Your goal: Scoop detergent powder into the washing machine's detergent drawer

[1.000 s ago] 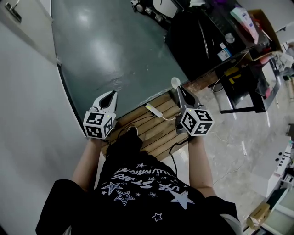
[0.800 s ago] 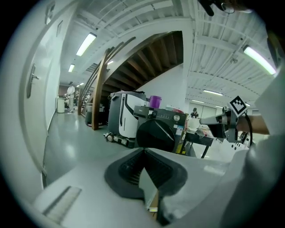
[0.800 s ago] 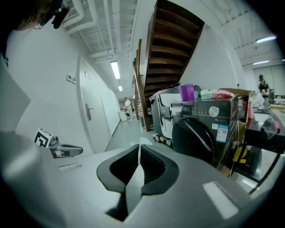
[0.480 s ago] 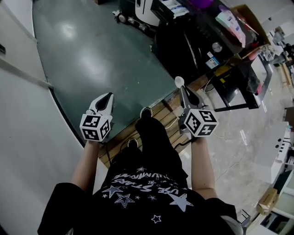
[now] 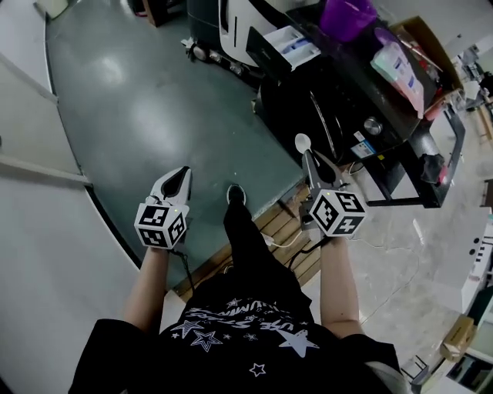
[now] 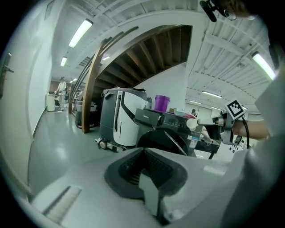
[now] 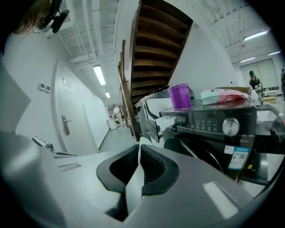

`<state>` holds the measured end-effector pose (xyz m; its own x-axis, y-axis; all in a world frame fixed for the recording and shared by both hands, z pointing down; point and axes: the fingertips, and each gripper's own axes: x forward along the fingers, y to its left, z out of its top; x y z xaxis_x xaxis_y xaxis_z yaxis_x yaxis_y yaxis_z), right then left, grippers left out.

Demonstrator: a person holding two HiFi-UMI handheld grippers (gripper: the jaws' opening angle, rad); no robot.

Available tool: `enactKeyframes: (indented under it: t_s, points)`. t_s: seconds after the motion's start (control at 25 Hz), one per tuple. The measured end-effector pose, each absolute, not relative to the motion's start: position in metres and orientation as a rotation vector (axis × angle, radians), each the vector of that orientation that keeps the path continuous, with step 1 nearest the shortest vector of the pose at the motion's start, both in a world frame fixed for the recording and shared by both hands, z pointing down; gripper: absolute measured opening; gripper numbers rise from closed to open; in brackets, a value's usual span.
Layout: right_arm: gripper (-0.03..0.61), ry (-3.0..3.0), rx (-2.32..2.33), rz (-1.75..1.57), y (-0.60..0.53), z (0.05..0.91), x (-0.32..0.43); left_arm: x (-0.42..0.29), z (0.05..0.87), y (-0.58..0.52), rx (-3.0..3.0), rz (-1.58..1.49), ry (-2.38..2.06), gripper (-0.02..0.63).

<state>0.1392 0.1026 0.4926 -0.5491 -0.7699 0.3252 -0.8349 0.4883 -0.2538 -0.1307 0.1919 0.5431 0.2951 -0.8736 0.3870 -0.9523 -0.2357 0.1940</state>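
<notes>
- Small white plastic scoop (image 5: 303, 141): round bowl, thin flat handle. It is held up in the air in front of the person, near the front of the machine and well short of the drawer. Can't tell whether the bowl holds powder.
- Right gripper (image 5: 310, 158): jaws clamped on the scoop's handle. In the right gripper view the handle runs as a white strip between the ribbed pads (image 7: 153, 162).
- Left gripper (image 5: 183, 171): jaws pressed together with nothing between them, held over the green-grey floor (image 5: 154, 100) and well apart from the right gripper.
- Black front-loading washing machine (image 5: 331, 108): its detergent drawer (image 5: 286, 48) is pulled out, with white and blue compartments showing inside.
- A purple plastic cup (image 5: 350, 15) stands upright on top of the machine, and a pink-and-white soft bag (image 5: 400, 65) lies flat beside it.
- Silver round knob (image 7: 230, 127) on the control panel, with a blue-and-white sticker (image 7: 240, 156) below it. The sticker print is too small to read.
- The drawer front carries small pale lettering that looks like "Midea" (image 6: 149, 116).
- Wooden slatted pallet (image 5: 281, 227) under the person's feet.
- The person's black T-shirt (image 5: 246, 338) has white stars and lettering, upside down and not legible.
</notes>
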Motion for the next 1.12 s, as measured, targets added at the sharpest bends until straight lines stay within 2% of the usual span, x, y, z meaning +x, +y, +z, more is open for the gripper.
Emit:
enactKeyframes:
  t_s: [0.28, 0.52, 1.12]
  points:
    - [0.037, -2.584, 1.466, 0.562, -0.047, 0.441, 0.145, -0.130, 0.488, 0.032, 2.284, 0.328, -1.585, 0.000]
    - [0.037, -2.585, 1.520, 0.604, -0.130, 0.409, 0.162, -0.104, 0.440, -0.076, 2.347, 0.343, -1.534, 0.000]
    - [0.037, -2.700, 1.700, 0.481, -0.210, 0.302, 0.203, -0.049, 0.376, -0.187, 2.536, 0.409, -1.395, 0.000]
